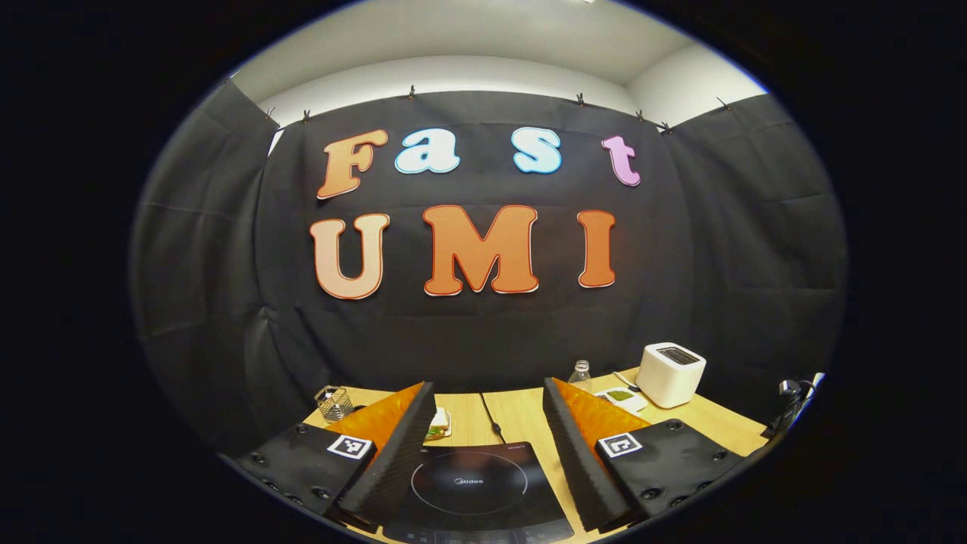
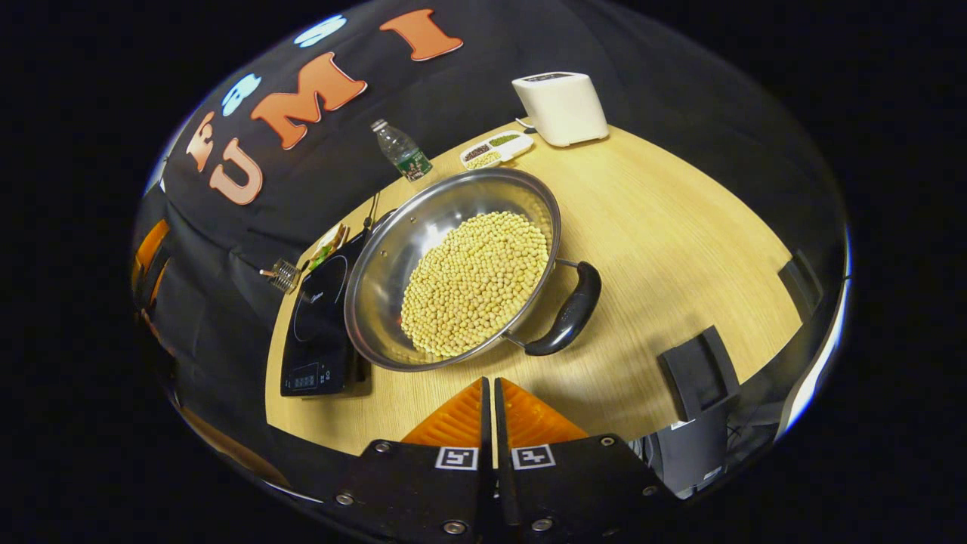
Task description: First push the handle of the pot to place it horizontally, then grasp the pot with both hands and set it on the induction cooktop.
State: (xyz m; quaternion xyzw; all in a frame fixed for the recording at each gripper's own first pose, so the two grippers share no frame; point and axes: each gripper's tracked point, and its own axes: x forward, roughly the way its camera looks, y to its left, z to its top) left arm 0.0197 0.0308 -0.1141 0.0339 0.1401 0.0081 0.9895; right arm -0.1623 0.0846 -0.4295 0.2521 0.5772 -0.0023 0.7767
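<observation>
In the right gripper view a steel pot (image 2: 400, 242) full of pale soybeans (image 2: 476, 283) stands on the wooden table (image 2: 665, 249). Its one visible black handle (image 2: 568, 310) sticks out at the near right. The pot's left rim reaches over the edge of the black induction cooktop (image 2: 317, 332). My right gripper (image 2: 489, 384) is shut on nothing, just short of the pot's near rim and left of the handle. In the left gripper view my left gripper (image 1: 489, 389) is open above the cooktop (image 1: 468, 480), with nothing between its fingers.
At the table's back stand a white toaster (image 2: 563, 106), a divided tray of beans (image 2: 495, 149) and a water bottle (image 2: 400, 151). A plate of food (image 2: 326, 245) and a small wire holder (image 2: 283, 273) lie behind the cooktop. Black stands (image 2: 699, 374) sit at the near right.
</observation>
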